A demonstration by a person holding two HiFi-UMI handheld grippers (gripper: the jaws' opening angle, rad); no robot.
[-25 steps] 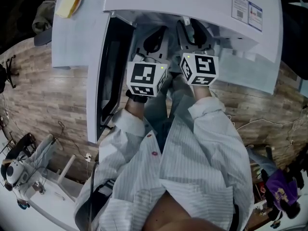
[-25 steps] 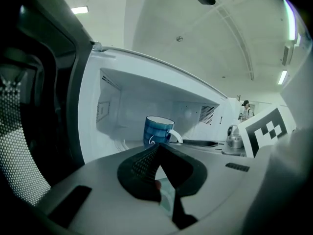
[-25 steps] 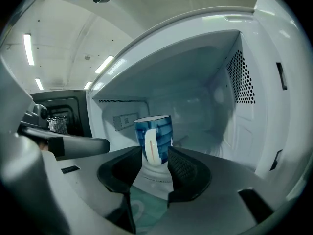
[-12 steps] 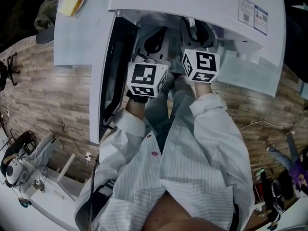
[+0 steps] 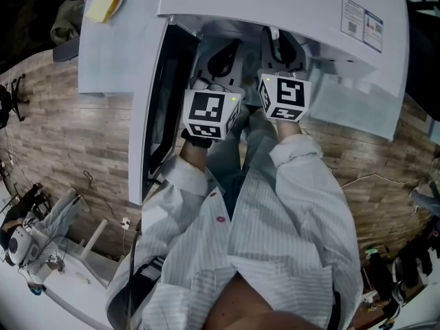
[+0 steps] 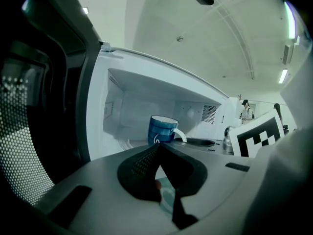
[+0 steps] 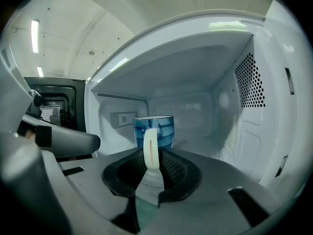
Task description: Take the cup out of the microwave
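A blue cup [image 7: 154,130] with a white handle [image 7: 150,148] stands inside the white microwave [image 5: 275,5], whose door [image 5: 148,102] hangs open at the left. My right gripper [image 7: 151,153] reaches into the cavity. Its jaws are closing, the handle stands edge-on between them, and the black pads [image 7: 173,163] lie against both of its sides. My left gripper [image 6: 156,148] stays at the microwave's mouth, left of the cup [image 6: 161,129], with its pads together and nothing between them. In the head view only the two marker cubes [image 5: 210,113] [image 5: 284,97] and the sleeves show.
The dark door with its dotted mesh [image 6: 29,146] stands close on the left gripper's left. The cavity's perforated right wall [image 7: 249,82] is near the right gripper. A plate with a yellow item [image 5: 103,2] lies on the counter left of the microwave. A person [image 6: 244,111] stands far behind.
Both marker cubes stay at the microwave's mouth. The right cube has rolled a little. The head view itself has shifted slightly.
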